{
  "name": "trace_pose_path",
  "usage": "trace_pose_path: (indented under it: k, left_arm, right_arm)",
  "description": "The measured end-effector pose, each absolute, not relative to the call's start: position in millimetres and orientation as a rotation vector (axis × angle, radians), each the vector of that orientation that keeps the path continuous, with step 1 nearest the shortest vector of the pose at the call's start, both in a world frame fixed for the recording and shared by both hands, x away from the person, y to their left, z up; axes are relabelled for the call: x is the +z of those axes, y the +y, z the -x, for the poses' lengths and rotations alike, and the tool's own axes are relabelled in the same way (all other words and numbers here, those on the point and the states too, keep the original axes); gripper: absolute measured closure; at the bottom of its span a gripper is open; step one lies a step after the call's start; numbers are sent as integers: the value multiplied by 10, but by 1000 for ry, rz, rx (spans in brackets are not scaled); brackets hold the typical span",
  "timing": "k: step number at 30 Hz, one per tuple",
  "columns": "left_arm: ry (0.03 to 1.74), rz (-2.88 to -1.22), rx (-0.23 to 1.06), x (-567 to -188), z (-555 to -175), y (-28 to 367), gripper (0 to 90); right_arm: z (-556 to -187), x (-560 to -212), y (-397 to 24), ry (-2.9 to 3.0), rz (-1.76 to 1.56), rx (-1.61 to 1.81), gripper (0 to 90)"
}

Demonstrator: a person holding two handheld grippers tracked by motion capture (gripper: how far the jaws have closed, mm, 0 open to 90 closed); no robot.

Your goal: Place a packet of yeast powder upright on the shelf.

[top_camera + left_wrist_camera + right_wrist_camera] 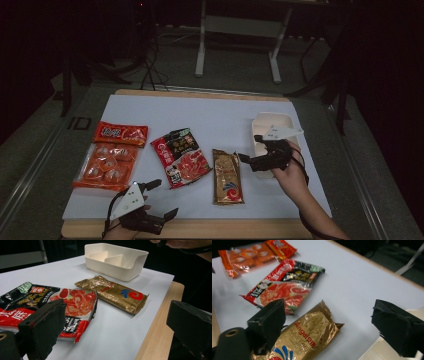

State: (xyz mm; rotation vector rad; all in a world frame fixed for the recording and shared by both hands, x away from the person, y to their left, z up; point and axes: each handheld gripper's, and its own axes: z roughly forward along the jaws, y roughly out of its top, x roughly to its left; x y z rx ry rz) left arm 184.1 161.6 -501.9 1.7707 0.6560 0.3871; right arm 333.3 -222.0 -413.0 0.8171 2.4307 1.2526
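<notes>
Crinkled gold foil packet (pixel 228 176) beside rigid, seemingly plastic cream bin (pixel 271 121).

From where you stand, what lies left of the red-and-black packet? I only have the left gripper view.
Observer: Two orange packets lie beyond its far side, toward the mat's left edge.
Operator: Are they touching each other?
Observer: Yes, the small orange packet sits against the far end of the large clear-fronted one.
Operator: Where is the right gripper?
Observer: The right gripper hovers open over the white box's near end, just right of the gold packet.
Operator: Anything printed on the gold packet?
Observer: The right gripper view shows red lettering reading Angel.
</notes>
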Motion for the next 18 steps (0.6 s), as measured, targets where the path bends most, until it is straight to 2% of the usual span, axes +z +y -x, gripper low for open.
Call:
trace_pose_path:
  k: [18]
  left_arm:
    - [653, -1772, 381, -5022, -1844, 1617, 29]
  right_arm:
    - [-3700, -4313, -1975, 2571, -967, 1105, 110]
